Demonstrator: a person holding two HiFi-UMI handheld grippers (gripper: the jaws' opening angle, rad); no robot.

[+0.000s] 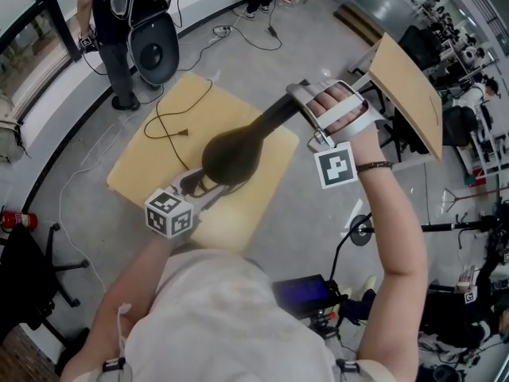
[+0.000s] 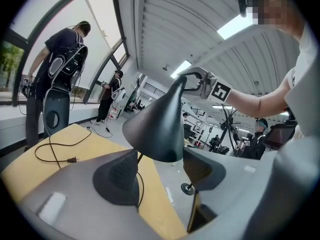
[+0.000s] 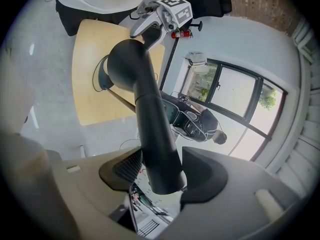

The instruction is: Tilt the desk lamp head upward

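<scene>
Yellow bench (image 1: 135, 165) lies beneath the lamp head (image 1: 231, 159). The right gripper (image 3: 161, 171) has its jaws closed on the head's narrow neck. The left gripper (image 2: 159, 165) has its jaws wide apart, the head's broad rim between them. A loose cord (image 2: 70, 160) rests on the bench.

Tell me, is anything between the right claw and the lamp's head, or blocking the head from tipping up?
Nothing visible does. The right claw grips the lamp head at its narrow end, and only open air lies above it. The left claw sits lower, open, with the stem between its jaws.
</scene>
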